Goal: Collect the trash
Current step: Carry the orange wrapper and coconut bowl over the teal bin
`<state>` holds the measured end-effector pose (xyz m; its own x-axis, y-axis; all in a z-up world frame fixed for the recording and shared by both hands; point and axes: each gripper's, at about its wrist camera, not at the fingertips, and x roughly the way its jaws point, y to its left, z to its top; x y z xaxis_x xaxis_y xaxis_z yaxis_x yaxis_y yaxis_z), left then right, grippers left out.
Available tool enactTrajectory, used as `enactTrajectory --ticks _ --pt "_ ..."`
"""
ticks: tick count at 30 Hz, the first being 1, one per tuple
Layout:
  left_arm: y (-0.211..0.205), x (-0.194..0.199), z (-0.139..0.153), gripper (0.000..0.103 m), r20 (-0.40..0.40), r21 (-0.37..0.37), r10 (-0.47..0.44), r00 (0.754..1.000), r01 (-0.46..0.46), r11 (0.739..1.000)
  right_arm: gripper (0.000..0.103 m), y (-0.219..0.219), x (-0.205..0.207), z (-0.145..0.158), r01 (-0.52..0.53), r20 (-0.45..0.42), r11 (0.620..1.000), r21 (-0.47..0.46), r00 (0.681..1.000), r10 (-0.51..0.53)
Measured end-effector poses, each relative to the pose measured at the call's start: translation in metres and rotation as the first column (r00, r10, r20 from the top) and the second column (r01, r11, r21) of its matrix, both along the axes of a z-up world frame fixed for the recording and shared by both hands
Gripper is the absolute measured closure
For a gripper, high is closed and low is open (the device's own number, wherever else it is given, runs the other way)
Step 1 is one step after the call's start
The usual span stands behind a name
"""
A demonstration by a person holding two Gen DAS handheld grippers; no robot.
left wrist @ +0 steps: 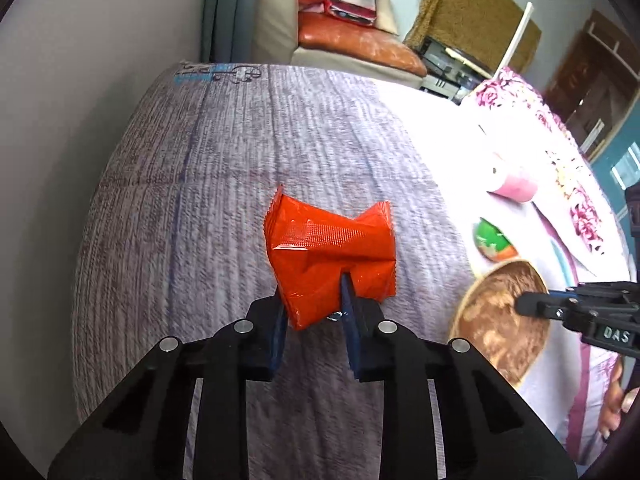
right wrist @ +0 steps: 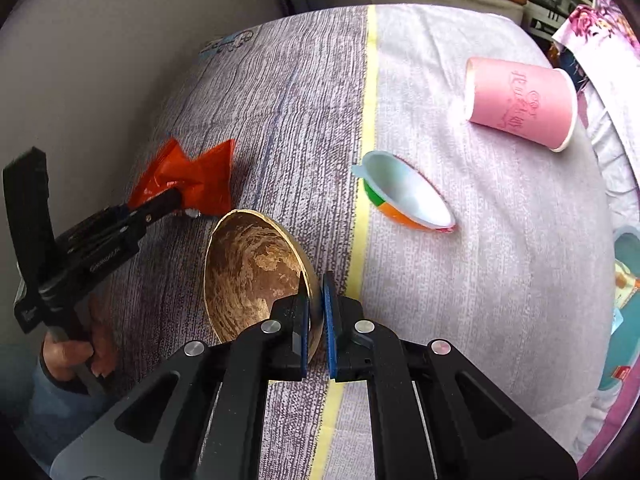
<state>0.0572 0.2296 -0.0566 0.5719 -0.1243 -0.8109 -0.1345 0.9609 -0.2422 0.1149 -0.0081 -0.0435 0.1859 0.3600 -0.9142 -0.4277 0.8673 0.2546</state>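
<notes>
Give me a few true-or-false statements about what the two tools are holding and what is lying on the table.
1. The left tool grips the red wrapper. True.
2. The right tool is open and holds nothing. False: it is clamped on the rim of the brown bowl.
3. The pink cup stands upright. False: it lies on its side.
4. A small orange and green tub lies tilted on the cloth. True.
5. The wrapper is already in the bowl. False: it is beside the bowl, not yet inside.
</notes>
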Motion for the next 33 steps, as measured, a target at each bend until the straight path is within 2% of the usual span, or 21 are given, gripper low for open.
enactTrajectory --ticks 10,17,26,33 --pt "-0.039 -0.017 0.029 0.078 0.026 -0.015 -0.036 0.999 0.037 0.999 0.097 -0.051 0.0 0.021 0.082 0.037 0.995 0.065 0.996 -0.084" --pt "-0.08 -0.011 0.045 0.078 0.035 -0.008 -0.092 0.995 0.092 0.996 0.097 -0.091 0.003 0.031 0.161 0.065 0.981 0.113 0.984 -0.169" --pt "-0.165 0.016 0.064 0.078 0.053 0.018 -0.227 0.972 0.227 0.974 0.097 -0.171 0.012 0.041 0.3 0.089 0.939 0.171 0.944 -0.318" --pt "-0.233 0.04 0.064 0.078 0.046 0.016 -0.323 0.945 0.322 0.946 0.096 -0.243 0.013 0.048 0.411 0.11 0.889 0.202 0.893 -0.437"
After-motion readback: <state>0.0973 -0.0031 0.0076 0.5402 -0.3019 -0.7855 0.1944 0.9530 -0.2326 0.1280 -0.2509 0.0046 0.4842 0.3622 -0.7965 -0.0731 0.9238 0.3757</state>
